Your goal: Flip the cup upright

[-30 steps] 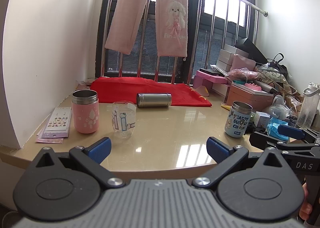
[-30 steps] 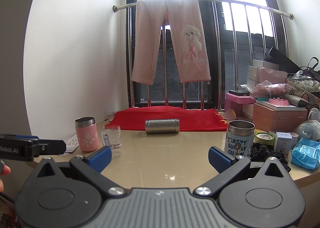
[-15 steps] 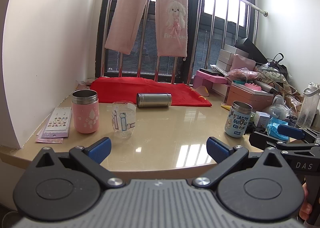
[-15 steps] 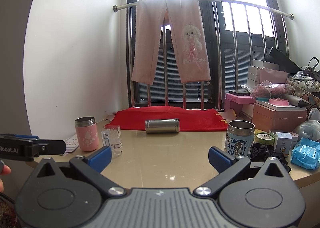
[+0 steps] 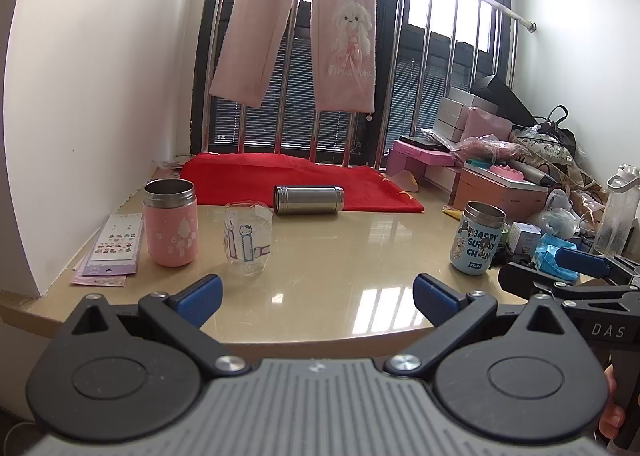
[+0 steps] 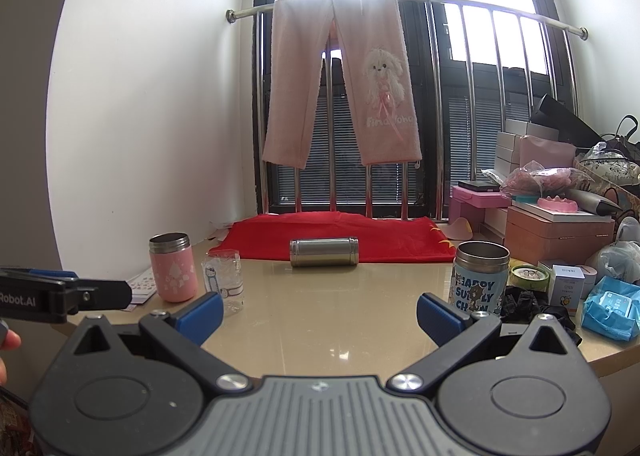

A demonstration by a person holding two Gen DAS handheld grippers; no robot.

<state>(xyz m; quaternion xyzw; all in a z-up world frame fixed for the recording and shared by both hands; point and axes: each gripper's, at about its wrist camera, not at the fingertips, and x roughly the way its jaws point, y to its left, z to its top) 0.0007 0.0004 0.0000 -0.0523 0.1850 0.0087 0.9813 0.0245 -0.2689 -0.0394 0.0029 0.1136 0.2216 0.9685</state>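
Nearest the cameras, at the near edge of the table (image 5: 320,280), the left gripper (image 5: 316,296) and the right gripper (image 6: 320,312) are both held short of the objects, jaws spread wide and gripping nothing. Neither touches any cup.

Farther in, at the left, a pink cup (image 5: 171,221) stands upright with its mouth up. Just right of it stands a clear printed glass (image 5: 248,238), which narrows toward the table, apparently also mouth up. At the right, a blue printed cup (image 5: 478,238) also stands upright.

Beyond these, at mid-table, the steel cup (image 5: 308,199) lies on its side, its long axis running left to right, at the near edge of a red cloth (image 5: 296,179). This is judged to be the cup to flip.

Task status: not started. Remaining steps are the approach, the grasp on the steel cup, the rotation to vertical and the release.
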